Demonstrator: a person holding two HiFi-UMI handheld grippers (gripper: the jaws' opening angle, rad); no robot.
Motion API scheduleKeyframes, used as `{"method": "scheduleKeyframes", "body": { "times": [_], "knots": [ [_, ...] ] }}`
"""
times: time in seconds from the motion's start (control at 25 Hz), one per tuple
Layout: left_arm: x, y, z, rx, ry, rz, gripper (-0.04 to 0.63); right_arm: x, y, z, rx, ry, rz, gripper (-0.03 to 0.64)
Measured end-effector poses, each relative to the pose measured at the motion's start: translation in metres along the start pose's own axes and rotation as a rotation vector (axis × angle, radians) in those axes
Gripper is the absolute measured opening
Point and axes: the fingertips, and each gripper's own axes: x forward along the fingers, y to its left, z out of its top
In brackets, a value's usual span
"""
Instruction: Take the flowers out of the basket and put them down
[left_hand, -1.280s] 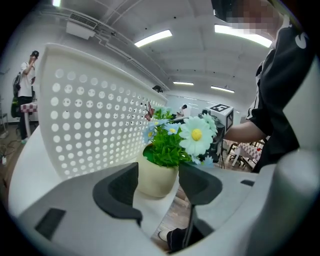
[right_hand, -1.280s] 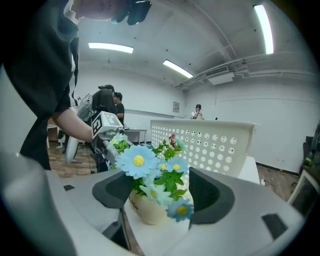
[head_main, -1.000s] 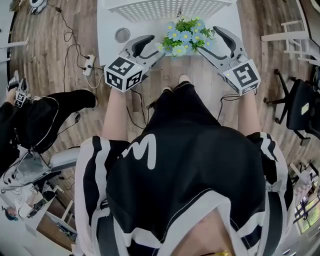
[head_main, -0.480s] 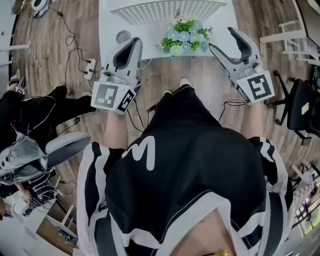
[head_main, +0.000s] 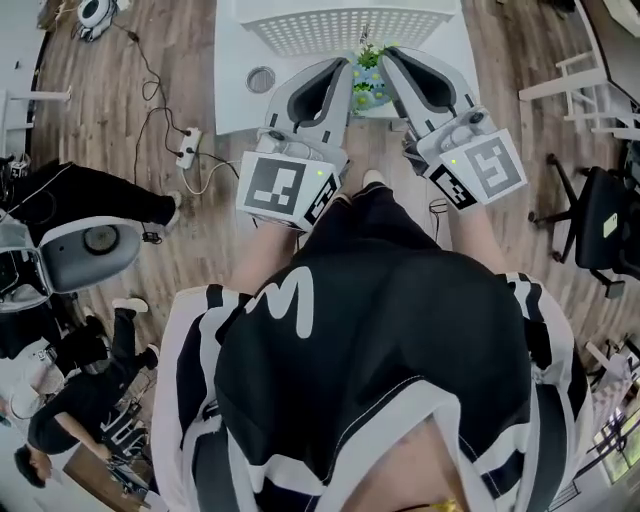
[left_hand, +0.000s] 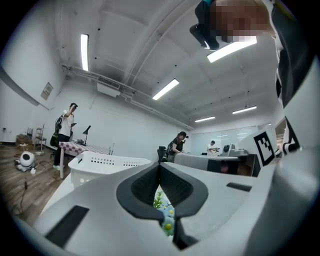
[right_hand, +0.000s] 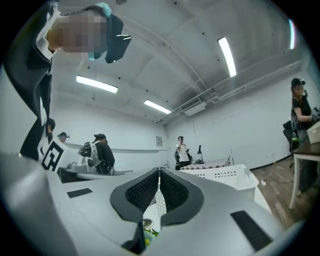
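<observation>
A bunch of blue and white flowers (head_main: 369, 84) with green leaves lies on the white table (head_main: 235, 100), just in front of the white perforated basket (head_main: 340, 22). My left gripper (head_main: 345, 63) and right gripper (head_main: 388, 53) are held side by side over the table's near edge and cover most of the flowers. Both are shut with nothing between the pads. In the left gripper view the jaws (left_hand: 160, 166) meet, and the flowers (left_hand: 165, 220) show below them, with the basket (left_hand: 100, 164) at the left. The right gripper (right_hand: 159, 171) likewise meets at its tips, with the basket (right_hand: 225, 176) beyond.
A small round metal object (head_main: 261, 79) sits on the table left of the flowers. A power strip (head_main: 188, 148) and cables lie on the wood floor at the left. A black chair (head_main: 602, 215) and a white rack (head_main: 570, 75) stand at the right. People stand at the left.
Both grippers have swung inward from either side of the flowers and now sit close together in front of them. Their jaws have gone from open to shut, holding nothing.
</observation>
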Motion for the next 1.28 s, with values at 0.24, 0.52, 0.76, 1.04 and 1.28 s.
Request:
{"method": "scheduleKeyframes", "body": {
  "times": [0.24,0.52,0.76,1.04,1.28],
  "knots": [
    [-0.008,-0.002,0.004,-0.076,-0.011,0.053,0.003,0.014,0.018,-0.004,0.100,-0.003,-0.078,0.020],
    [-0.028,-0.017,-0.010,0.011,0.031,0.055,0.003,-0.009,0.040,-0.019,0.028,0.055,-0.180,0.018],
    [-0.053,-0.040,-0.019,0.011,0.035,0.055,0.003,-0.039,0.065,-0.023,-0.005,0.069,-0.166,0.018],
    [-0.083,-0.090,-0.024,-0.004,-0.010,0.129,0.003,-0.103,0.082,-0.019,-0.017,0.065,-0.155,0.018],
    [-0.129,-0.170,-0.044,0.012,0.012,0.160,0.003,-0.185,0.115,-0.017,-0.033,0.068,-0.136,0.019]
  ]
}}
